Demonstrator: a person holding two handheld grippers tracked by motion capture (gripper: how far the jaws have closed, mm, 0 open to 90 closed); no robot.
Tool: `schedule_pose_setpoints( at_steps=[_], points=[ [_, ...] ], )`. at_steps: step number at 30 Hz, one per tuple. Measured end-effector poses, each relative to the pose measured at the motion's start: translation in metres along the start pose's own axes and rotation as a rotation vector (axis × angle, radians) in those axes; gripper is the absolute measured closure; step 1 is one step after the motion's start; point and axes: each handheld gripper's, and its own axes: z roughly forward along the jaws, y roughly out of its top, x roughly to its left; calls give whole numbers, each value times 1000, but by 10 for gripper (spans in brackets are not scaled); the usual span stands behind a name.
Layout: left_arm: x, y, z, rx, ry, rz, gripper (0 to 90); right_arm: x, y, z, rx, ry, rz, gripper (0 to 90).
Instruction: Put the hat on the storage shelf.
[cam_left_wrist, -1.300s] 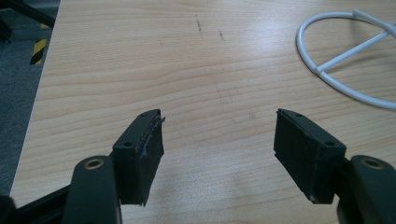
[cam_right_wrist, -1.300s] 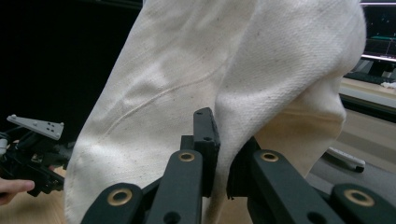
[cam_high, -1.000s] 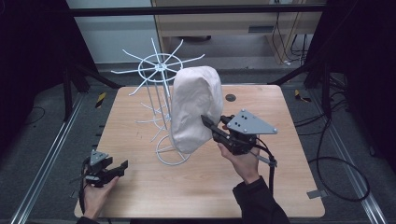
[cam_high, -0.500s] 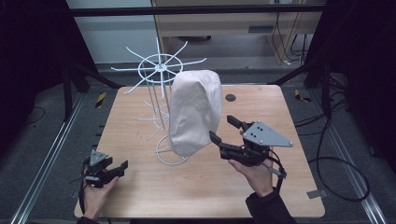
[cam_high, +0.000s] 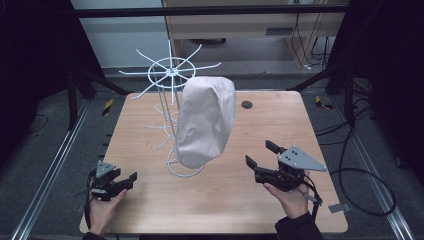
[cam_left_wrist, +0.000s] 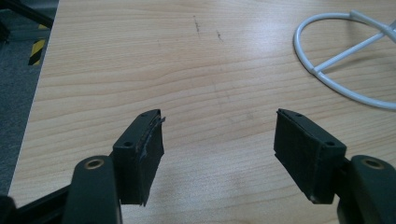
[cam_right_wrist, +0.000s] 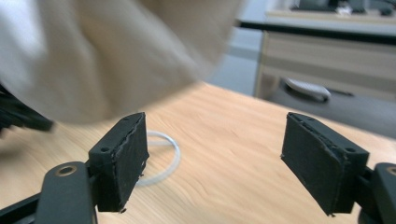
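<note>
Pale beige cloth cap (cam_high: 206, 122), hung upright on white wire rack (cam_high: 170, 75): left of and beyond right claw (cam_high: 261, 155), jaws apart, the nearer; left claw (cam_high: 127, 179) likewise apart, empty.

A: Item 1, cloth cover (cam_high: 206, 122): colour?
B: Plain pale beige, no pattern.
A: Item 2, wire rack (cam_high: 171, 75)?
B: White throughout, base ring included.
A: Item 3, table (cam_high: 150, 115)?
B: Light wood with fine grain lines, 1 small dark round spot near the far edge.
A: Items 4 and 5, left gripper (cam_high: 126, 179) and right gripper (cam_high: 261, 155)?
B: Both black; the right carries a grey plate.
</note>
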Motion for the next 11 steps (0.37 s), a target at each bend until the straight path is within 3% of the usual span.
schedule_pose_setpoints(
  at_steps=[4, 5, 6, 9, 11],
  points=[
    [1, -1, 3, 19, -7, -7, 331, -13, -18, 0, 33, -44, 16, 199],
    [0, 0, 2, 13, -13, -2, 332, -21, -31, 2, 71, -73, 25, 187],
    [0, 0, 2, 13, -13, -2, 334, -21, -31, 2, 71, -73, 25, 187],
    [1, 0, 3, 15, -16, -6, 334, -37, -62, 10, 172, -129, 42, 163],
    [3, 0, 4, 23, -16, -12, 334, -41, -70, 12, 195, -140, 49, 163]
  ],
)
